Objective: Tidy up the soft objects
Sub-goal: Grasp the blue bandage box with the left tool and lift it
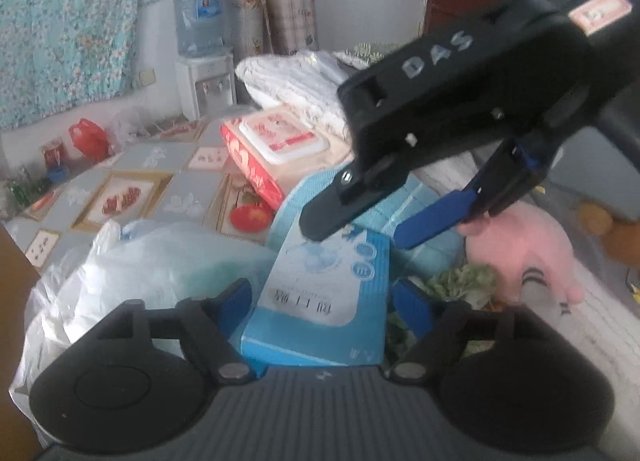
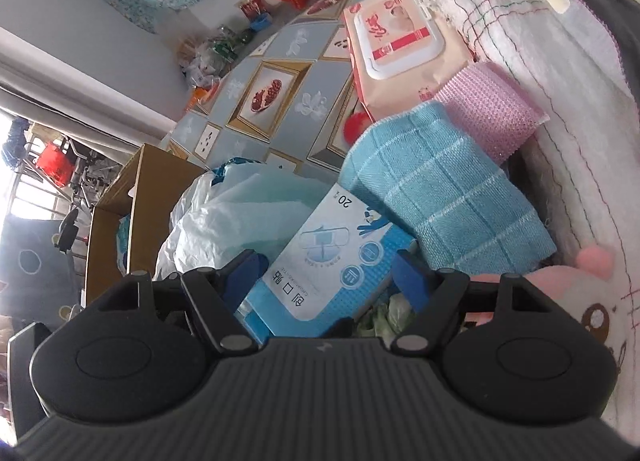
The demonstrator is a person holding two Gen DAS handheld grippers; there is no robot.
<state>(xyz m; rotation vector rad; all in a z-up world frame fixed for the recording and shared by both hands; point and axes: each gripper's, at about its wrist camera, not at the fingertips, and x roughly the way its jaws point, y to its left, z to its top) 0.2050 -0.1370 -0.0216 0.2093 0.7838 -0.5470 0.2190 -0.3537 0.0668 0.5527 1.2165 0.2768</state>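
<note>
A blue bandage box (image 1: 320,301) lies between the fingers of my left gripper (image 1: 324,301), whose jaws stand wide beside it without squeezing. My right gripper (image 1: 360,231) hangs open just above the same box. In the right wrist view the box (image 2: 328,281) sits between the open right gripper's (image 2: 324,277) fingers. A folded blue towel (image 2: 448,197) lies behind the box, a pink cloth (image 2: 488,109) behind that, and a wet-wipes pack (image 2: 396,45) further back. A pink plush toy (image 1: 520,249) lies to the right. A white plastic bag (image 1: 132,269) is at the left.
A white quilted blanket (image 1: 296,81) is piled at the back. The table has a patterned cloth (image 1: 132,189). A cardboard box (image 2: 132,201) stands at the table's left edge. A water dispenser (image 1: 204,61) and red bags (image 1: 86,137) stand by the wall.
</note>
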